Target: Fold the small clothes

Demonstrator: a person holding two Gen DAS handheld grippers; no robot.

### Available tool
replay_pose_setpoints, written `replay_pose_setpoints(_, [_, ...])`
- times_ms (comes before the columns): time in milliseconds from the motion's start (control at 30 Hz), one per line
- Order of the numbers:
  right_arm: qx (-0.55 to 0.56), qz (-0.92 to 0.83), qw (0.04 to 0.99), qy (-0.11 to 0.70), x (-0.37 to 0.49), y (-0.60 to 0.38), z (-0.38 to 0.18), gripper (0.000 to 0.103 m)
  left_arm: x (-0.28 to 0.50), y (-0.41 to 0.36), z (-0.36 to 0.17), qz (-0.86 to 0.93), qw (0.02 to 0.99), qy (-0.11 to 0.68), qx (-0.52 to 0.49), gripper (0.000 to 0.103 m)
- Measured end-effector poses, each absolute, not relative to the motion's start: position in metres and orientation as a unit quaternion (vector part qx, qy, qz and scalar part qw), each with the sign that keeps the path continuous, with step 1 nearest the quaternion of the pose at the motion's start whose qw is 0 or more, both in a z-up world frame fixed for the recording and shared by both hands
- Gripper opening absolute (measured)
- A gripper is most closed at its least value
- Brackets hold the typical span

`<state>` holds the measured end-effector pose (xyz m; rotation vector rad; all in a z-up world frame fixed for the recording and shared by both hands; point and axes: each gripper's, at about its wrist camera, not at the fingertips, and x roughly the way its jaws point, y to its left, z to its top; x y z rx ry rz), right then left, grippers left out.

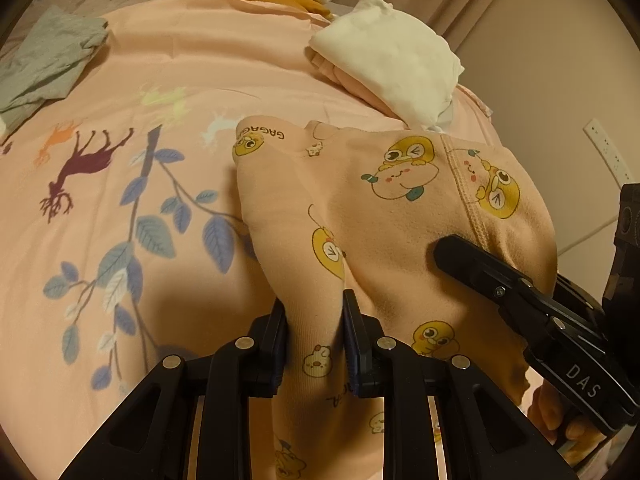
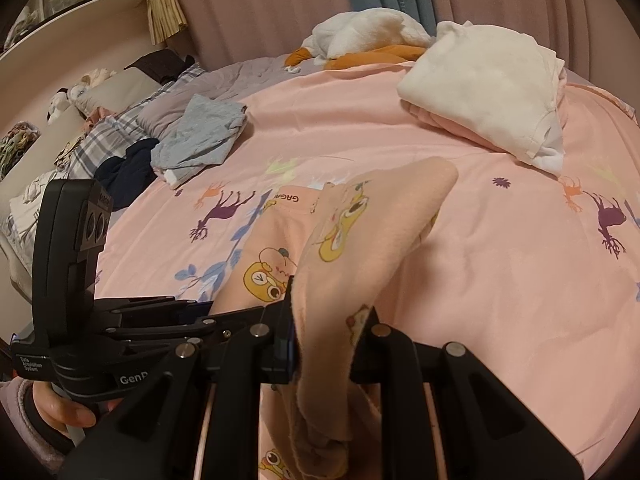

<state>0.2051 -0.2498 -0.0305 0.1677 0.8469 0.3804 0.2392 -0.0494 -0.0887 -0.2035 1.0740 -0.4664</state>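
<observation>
Holding the small peach-pink fleece garment printed with yellow cartoon chicks [image 1: 384, 208] between both tools, you have it lifted off the pink bedsheet patterned with deer and blue leaves [image 1: 132, 80], its far end with the "GAGA" lettering draping down toward the sheet. Your left gripper [image 1: 314, 336] has its jaws drawn close together on a bunched fold of that garment, the cloth filling the narrow gap between the black pads. Your right gripper [image 2: 334, 332] is likewise nearly pressed together, pinching another edge of the same garment, which curls up and over in front of its camera and hangs down between the fingers. From the left wrist view, the right gripper [image 1: 456, 256] comes in from the right side with its tip against the cloth by the stitched seam, and your right hand [image 1: 552, 412] shows beneath its handle. From the right wrist view, your left hand [image 2: 64, 408] grips the other tool's handle at the lower left. Farther up the bed lies a folded stack with a white fluffy piece on top of pale pink ones [image 2: 488, 92], well apart from the held garment; a crumpled grey-blue garment [image 2: 200, 140] sits off to the left, with a white and orange plush toy [image 2: 368, 36] near the curtains.
</observation>
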Motion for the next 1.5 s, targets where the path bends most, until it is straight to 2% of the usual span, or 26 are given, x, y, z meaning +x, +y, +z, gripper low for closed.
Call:
replay_pose_setpoints(800, [0.079, 0.203, 0.883, 0.417, 0.163, -0.224, -0.026, 0.018, 0.214, -0.033, -0.078, -0.209, 0.829, 0.509, -0.102, 0.022])
replay_pose_setpoints(1500, [0.121, 0.189, 0.854, 0.469, 0.174, -0.238, -0.071, 0.019, 0.220, -0.031, -0.104, -0.196, 0.813, 0.540, -0.094, 0.022])
